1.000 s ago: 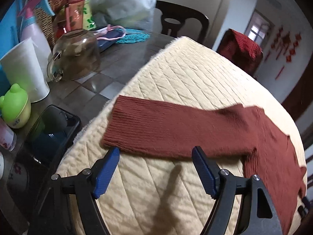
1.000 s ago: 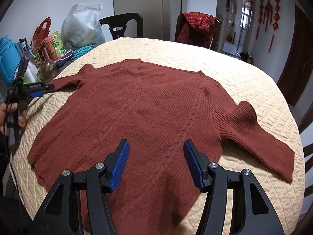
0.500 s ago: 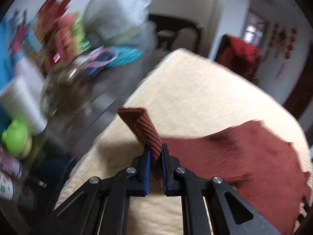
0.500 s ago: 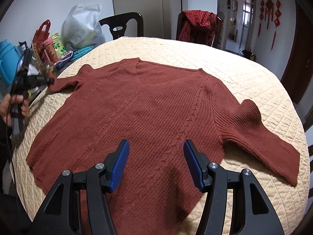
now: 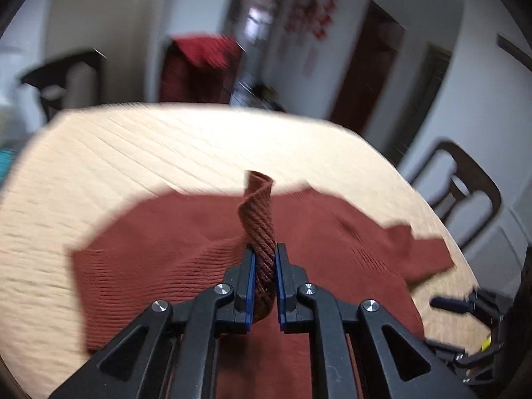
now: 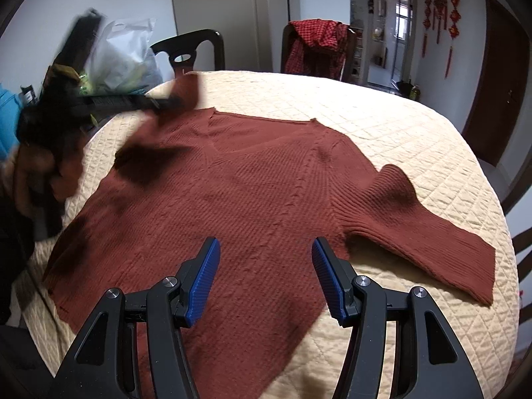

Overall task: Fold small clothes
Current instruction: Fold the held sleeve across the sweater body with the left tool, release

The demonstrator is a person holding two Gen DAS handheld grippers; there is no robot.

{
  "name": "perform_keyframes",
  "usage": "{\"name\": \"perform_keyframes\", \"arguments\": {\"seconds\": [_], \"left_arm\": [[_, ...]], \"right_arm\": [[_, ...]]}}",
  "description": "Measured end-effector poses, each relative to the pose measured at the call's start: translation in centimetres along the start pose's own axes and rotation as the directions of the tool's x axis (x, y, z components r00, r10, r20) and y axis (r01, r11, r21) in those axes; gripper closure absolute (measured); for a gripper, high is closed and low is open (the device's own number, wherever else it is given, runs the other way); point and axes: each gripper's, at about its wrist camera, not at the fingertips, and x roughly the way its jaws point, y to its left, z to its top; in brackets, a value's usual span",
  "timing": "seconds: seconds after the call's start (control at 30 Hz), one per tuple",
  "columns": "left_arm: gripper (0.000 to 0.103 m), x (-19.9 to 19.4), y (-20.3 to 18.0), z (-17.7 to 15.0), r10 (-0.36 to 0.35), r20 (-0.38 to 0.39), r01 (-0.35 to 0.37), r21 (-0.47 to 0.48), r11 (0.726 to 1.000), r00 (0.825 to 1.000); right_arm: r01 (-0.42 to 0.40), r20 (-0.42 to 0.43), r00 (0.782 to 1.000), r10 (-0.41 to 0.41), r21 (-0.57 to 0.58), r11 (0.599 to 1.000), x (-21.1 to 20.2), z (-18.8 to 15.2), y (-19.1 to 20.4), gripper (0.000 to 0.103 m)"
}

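A rust-red knit sweater [image 6: 259,193] lies face up on a round table under a cream quilted cover [image 6: 415,133]. My left gripper [image 5: 265,259] is shut on the cuff of the sweater's left sleeve [image 5: 259,206] and holds it lifted above the sweater's body [image 5: 173,252]. In the right wrist view the left gripper [image 6: 163,101] is a blurred dark shape over the sweater's upper left shoulder. My right gripper [image 6: 266,276] is open and empty above the sweater's lower hem. The right sleeve [image 6: 432,242] lies flat.
A white plastic bag [image 6: 123,60] and cluttered items stand at the table's far left. Dark wooden chairs [image 6: 193,50] ring the table; one holds a red checked cloth [image 6: 316,43]. Another chair [image 5: 465,193] stands at the right.
My left gripper closed on the left sleeve cuff, lifted it and swung it inward over the sweater's body. My right gripper has stayed open in place.
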Motion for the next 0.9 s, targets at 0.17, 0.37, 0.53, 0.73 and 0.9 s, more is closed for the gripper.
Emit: {"name": "perform_keyframes", "arguments": {"seconds": [0.17, 0.37, 0.53, 0.73, 0.9], "left_arm": [[0.072, -1.2, -0.3, -1.2, -0.067, -0.006, 0.067, -0.005, 0.998, 0.998], [0.065, -6.4, 4.6, -1.2, 0.139, 0.116, -0.136, -0.034, 0.990, 0.983], [0.065, -5.9, 9.8, -2.2, 0.268, 0.049, -0.262, -0.110, 0.959, 0.962], [0.079, -3.8, 10.3, -3.4, 0.242, 0.006, -0.239, -0.124, 0.963, 0.970], [0.084, -2.7, 9.9, -3.7, 0.247, -0.015, -0.247, -0.096, 0.964, 0.969]], "right_arm": [[-0.012, 0.007, 1.000, 0.012, 0.009, 1.000, -0.1, 0.7, 0.0, 0.045], [-0.095, 0.015, 0.995, 0.095, 0.025, 0.995, 1.3, 3.3, 1.0, 0.045], [-0.170, -0.058, 0.983, 0.174, 0.074, 0.983, 6.1, 6.1, 1.6, 0.057], [-0.138, -0.139, 0.977, 0.159, 0.148, 0.979, 11.6, 8.2, 1.5, 0.072], [-0.154, -0.107, 0.979, 0.172, 0.161, 0.975, 11.3, 8.7, 1.1, 0.100]]}}
